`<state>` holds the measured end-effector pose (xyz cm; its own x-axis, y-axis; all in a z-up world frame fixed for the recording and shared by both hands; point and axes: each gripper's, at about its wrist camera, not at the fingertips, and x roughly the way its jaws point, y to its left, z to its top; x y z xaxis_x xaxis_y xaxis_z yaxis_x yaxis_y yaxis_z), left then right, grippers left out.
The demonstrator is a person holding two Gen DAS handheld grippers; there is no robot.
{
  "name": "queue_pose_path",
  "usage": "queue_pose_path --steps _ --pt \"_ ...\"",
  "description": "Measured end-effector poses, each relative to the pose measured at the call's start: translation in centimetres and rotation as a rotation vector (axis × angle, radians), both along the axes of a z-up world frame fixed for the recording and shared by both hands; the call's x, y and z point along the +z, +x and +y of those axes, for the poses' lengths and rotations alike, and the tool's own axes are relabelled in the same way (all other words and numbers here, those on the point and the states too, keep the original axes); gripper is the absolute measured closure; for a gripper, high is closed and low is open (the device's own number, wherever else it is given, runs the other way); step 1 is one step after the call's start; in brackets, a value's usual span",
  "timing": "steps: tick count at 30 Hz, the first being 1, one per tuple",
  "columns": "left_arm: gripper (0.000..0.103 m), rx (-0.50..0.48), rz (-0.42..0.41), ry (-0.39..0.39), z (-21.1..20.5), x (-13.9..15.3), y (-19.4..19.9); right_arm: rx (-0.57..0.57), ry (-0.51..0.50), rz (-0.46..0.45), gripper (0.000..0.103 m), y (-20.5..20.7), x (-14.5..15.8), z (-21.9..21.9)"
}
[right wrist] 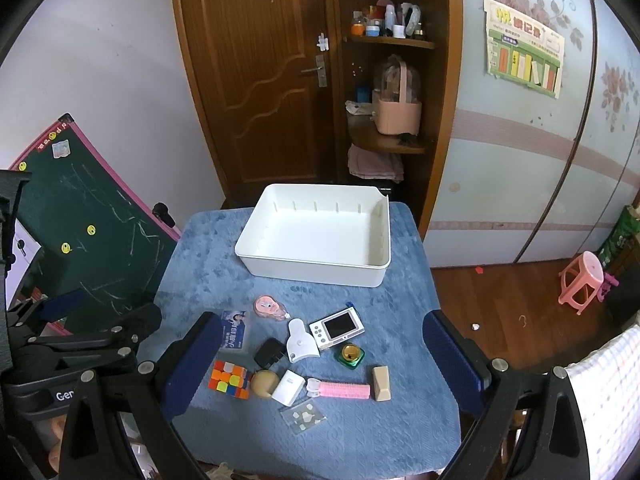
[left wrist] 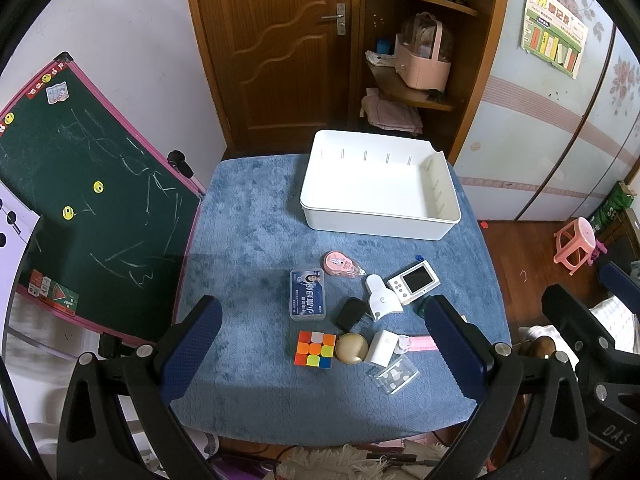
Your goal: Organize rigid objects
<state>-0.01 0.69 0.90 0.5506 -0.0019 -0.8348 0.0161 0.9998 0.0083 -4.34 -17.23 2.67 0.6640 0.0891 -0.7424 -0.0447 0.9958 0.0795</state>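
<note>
An empty white bin [left wrist: 380, 188] [right wrist: 320, 236] stands at the far side of a blue-covered table [left wrist: 248, 232] [right wrist: 400, 432]. Small objects lie nearer: a Rubik's cube [left wrist: 315, 349] [right wrist: 230, 379], a clear card box [left wrist: 307, 294], a pink tape dispenser [left wrist: 340, 263], a white toy camera [left wrist: 413, 281] [right wrist: 337, 328], a black plug [left wrist: 350, 314], a beige dome [left wrist: 351, 349], a white charger [left wrist: 382, 349], a pink clip strip [right wrist: 344, 391], a green-gold box [right wrist: 350, 356] and a beige block [right wrist: 381, 383]. My left gripper [left wrist: 324, 350] and right gripper [right wrist: 324, 364] are open, empty, above the near edge.
A green chalkboard [left wrist: 80, 184] leans left of the table. A wooden door [left wrist: 276, 52] and corner shelves [left wrist: 416, 92] stand behind. A pink stool [right wrist: 582, 284] sits on the floor at right. The left gripper's body [right wrist: 72, 360] shows in the right view.
</note>
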Motion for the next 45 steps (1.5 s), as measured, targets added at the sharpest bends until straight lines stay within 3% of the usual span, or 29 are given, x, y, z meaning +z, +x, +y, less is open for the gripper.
queue_pose_path --steps 45 --pt "0.002 -0.006 -0.004 -0.004 -0.05 0.73 0.57 0.007 0.01 -0.012 0.003 0.14 0.24 0.52"
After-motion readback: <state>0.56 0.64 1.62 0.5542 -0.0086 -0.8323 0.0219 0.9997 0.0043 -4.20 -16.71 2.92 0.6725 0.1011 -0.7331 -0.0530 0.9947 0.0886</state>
